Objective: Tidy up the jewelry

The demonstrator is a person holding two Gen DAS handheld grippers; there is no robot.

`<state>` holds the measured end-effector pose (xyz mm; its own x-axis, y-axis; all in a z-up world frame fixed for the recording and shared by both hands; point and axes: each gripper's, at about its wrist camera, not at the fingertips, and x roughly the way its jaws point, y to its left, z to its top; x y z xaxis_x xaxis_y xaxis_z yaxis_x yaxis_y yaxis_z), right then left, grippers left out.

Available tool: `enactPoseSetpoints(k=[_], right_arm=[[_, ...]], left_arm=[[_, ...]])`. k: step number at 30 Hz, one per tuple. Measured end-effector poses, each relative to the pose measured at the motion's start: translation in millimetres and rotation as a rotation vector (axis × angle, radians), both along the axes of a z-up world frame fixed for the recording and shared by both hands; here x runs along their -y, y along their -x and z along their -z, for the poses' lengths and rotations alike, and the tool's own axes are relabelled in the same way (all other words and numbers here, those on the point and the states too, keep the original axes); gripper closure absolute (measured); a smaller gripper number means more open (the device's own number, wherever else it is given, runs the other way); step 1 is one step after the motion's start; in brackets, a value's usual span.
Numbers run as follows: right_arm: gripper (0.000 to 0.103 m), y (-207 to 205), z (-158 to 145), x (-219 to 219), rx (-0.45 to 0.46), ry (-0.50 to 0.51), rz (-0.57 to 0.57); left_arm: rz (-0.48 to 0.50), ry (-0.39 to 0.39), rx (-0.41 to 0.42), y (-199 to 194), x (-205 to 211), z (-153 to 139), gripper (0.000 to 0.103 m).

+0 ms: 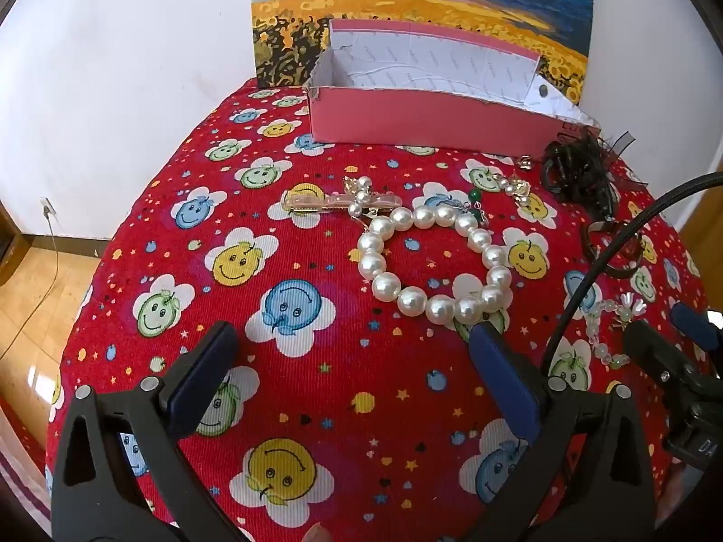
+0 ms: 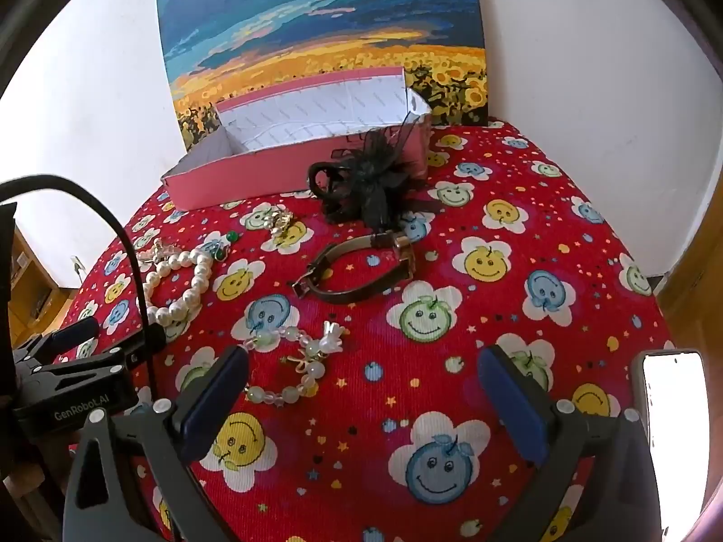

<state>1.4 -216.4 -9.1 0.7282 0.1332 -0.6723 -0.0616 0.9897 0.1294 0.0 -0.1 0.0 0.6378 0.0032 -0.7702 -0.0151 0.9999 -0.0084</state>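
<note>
**A:** Both sets of fingers are spread wide and holding nothing. Your left gripper [image 1: 352, 361] hovers over bare cloth, with the pearl bracelet [image 1: 434, 262] just past its right finger. Your right gripper [image 2: 361, 388] hangs over the table [image 2: 565, 280] too, and its left finger sits just beside the pale green bead bracelet [image 2: 289, 361].

**B:** So how much of the sorting have you got done?

**A:** None that shows. The pink box [image 1: 429, 113] at the far edge of the table looks empty; you can see only its white lining, though the near wall hides part of the floor. Every piece is out on the red smiley cloth.

**B:** What is left for you to move?

**A:** Working outward from your fingers: the green bead bracelet nearest the right gripper, then the pearl bracelet. Beyond that lies the brown strap watch [image 2: 361, 271], near the middle of the table. Further back you have the hair clip with pearls [image 1: 343, 201], touching the pearl bracelet's far side, a green-bead earring [image 1: 472, 207], and a small gold-and-pearl piece [image 1: 515, 187]. The black flower hairpiece [image 2: 366, 180] rests right against the box's front wall.

**B:** So you're at the start?

**A:** I'd judge so. You have at least seven pieces to lift into the box, and the two bracelets look like your closest picks.
</note>
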Motion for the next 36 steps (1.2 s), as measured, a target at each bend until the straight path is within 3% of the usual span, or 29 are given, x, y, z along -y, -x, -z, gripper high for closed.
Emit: enactPoseSetpoints(k=[36], right_arm=[[0.000, -1.0, 1.6, 0.2, -0.005, -0.008, -0.002]], left_arm=[[-0.007, -0.004, 0.000, -0.7, -1.1, -0.7, 0.000]])
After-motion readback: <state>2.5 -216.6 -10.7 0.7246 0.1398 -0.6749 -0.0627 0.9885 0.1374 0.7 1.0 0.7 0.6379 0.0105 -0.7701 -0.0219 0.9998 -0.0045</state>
